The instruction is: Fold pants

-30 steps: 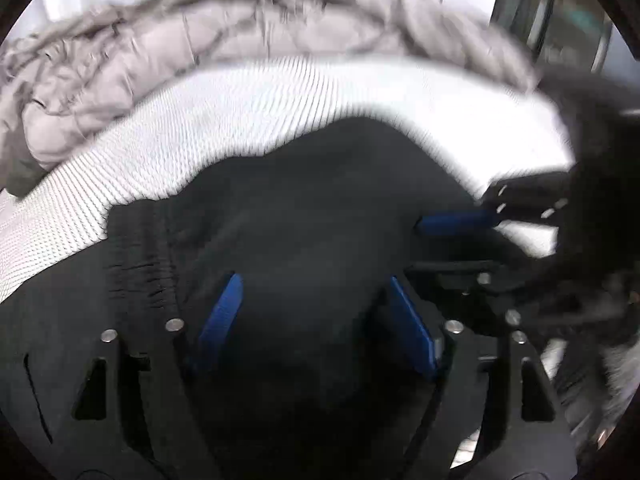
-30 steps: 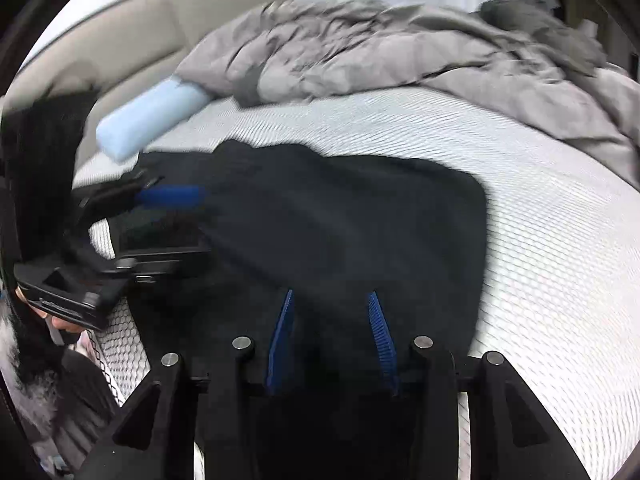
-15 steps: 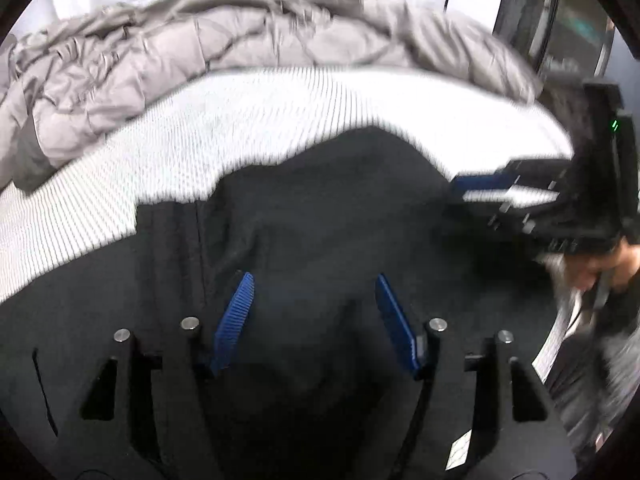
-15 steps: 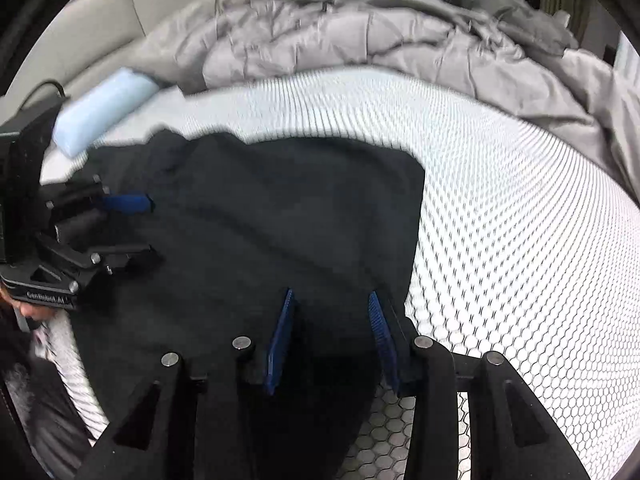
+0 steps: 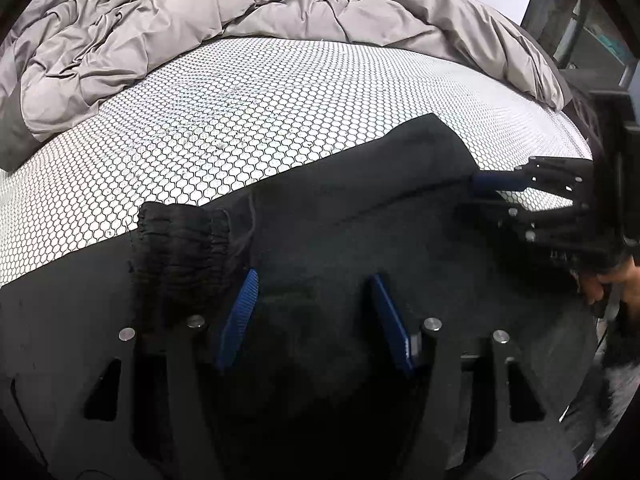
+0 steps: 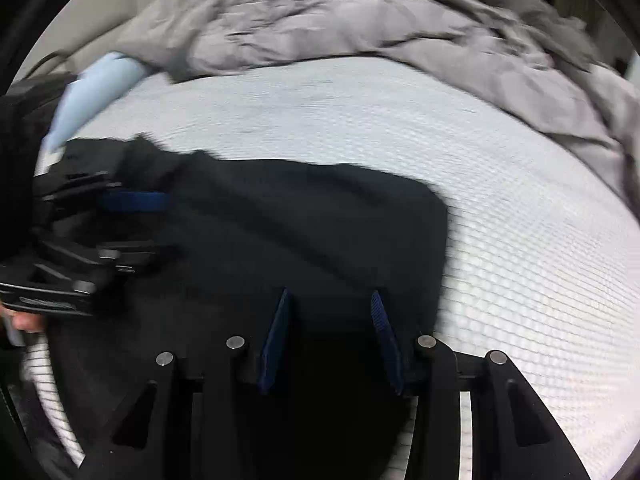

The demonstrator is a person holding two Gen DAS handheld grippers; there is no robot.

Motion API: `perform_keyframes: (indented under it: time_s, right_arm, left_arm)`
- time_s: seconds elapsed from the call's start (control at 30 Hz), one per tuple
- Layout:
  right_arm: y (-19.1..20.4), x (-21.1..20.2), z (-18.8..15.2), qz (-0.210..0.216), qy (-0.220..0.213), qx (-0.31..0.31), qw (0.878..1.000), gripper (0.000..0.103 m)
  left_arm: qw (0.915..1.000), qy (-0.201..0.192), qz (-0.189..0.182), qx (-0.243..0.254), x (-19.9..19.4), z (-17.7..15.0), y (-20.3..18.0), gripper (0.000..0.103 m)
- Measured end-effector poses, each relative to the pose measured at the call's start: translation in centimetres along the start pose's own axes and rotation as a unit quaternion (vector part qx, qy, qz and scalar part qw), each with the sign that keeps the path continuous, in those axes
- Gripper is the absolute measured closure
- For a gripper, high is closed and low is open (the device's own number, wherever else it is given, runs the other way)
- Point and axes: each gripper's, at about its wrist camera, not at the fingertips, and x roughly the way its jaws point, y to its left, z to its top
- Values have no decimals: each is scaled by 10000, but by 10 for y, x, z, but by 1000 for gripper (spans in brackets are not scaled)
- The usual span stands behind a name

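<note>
Black pants (image 5: 340, 216) lie folded on a white honeycomb-patterned mattress (image 5: 224, 120). Their elastic waistband or cuff (image 5: 180, 240) sits bunched at the left in the left wrist view. My left gripper (image 5: 314, 280) is open over the black cloth, blue pads apart, holding nothing. My right gripper (image 6: 330, 296) is open over the pants (image 6: 304, 224) near their right edge. Each gripper shows in the other's view: the right one (image 5: 500, 184) at the far right, the left one (image 6: 132, 200) at the far left.
A rumpled grey duvet (image 5: 200, 12) is heaped along the far side of the mattress, also seen in the right wrist view (image 6: 360, 20). A light blue pillow (image 6: 96, 88) lies at the far left. The mattress edge (image 5: 576, 140) drops off at right.
Both grippers have drawn back toward the near side of the pants. The pants have settled flatter, with more bare mattress showing beyond them.
</note>
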Motion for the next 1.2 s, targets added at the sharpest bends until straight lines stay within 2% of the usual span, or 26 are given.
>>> perform_keyframes:
  time_s: [0.1, 0.17, 0.23, 0.33, 0.37, 0.5, 0.6, 0.63, 0.67, 0.73, 0.8, 0.87, 0.93, 0.97, 1.0, 1.03, 1.1, 1.17, 1.2]
  right_arm:
    - [-10, 2, -4, -43, -3, 152, 9999, 61]
    - [-7, -9, -2, -108, -89, 167, 9998, 60]
    - [-5, -21, 0, 96, -253, 217, 9994, 60]
    - [3, -28, 15, 263, -539, 302, 9977, 60]
    - [6, -25, 19, 289, -581, 318, 9974, 60]
    - [27, 13, 40, 535, -336, 193, 9978, 58]
    - [35, 29, 35, 245, -116, -214, 9994, 59]
    - [31, 27, 34, 236, -148, -173, 9995, 59]
    - [25, 24, 34, 46, -130, -63, 9999, 59]
    - [6, 19, 29, -602, -122, 95, 9981, 59]
    - [-15, 16, 22, -863, -99, 424, 9953, 54]
    - [-28, 10, 19, -517, -175, 732, 9958, 54]
    - [-29, -7, 16, -467, -297, 814, 9951, 54]
    - [-24, -21, 14, -326, -483, 725, 9957, 54]
    - [-19, -31, 12, -141, -593, 663, 9959, 53]
    - [-13, -36, 10, 17, -642, 611, 9961, 52]
    - [4, -43, 6, 472, -676, 451, 9956, 45]
    - [23, -35, 2, 839, -486, 205, 9951, 44]
    - [37, -24, 1, 920, -331, 68, 9952, 44]
  left_arm:
    - [9999, -54, 114, -47, -14, -1, -5, 46]
    - [9995, -310, -33, -53, -30, 3, -6, 46]
    - [9983, -516, -7, -268, -38, 12, 1, 45]
    - [9961, -290, -98, -828, -20, 20, 18, 45]
    - [9958, -168, -113, -889, -12, 20, 22, 49]
    - [9970, -92, -114, -756, 2, 14, 31, 58]
    - [9966, -155, -250, -765, -1, 8, 34, 62]
    - [9965, -177, -265, -775, -3, 6, 34, 63]
    - [9963, -186, -270, -793, -3, 4, 35, 63]
    - [9965, -185, -210, -784, -3, 3, 34, 63]
    - [9973, -151, -34, -721, -11, 2, 28, 63]
    - [9975, -186, 124, -673, -28, 2, 22, 63]
    - [9975, -429, 81, -554, -56, -6, 12, 62]
    - [9974, -517, 38, -503, -66, -10, 7, 58]
    - [9974, -569, -26, -442, -73, -17, 2, 49]
    - [9979, -550, -89, -342, -75, -24, -6, 46]
    - [9993, -357, -126, -6, -71, -42, -23, 45]
    - [9994, -30, 124, 319, -55, -57, -31, 45]
    - [9989, 7, 234, 399, -53, -62, -31, 45]
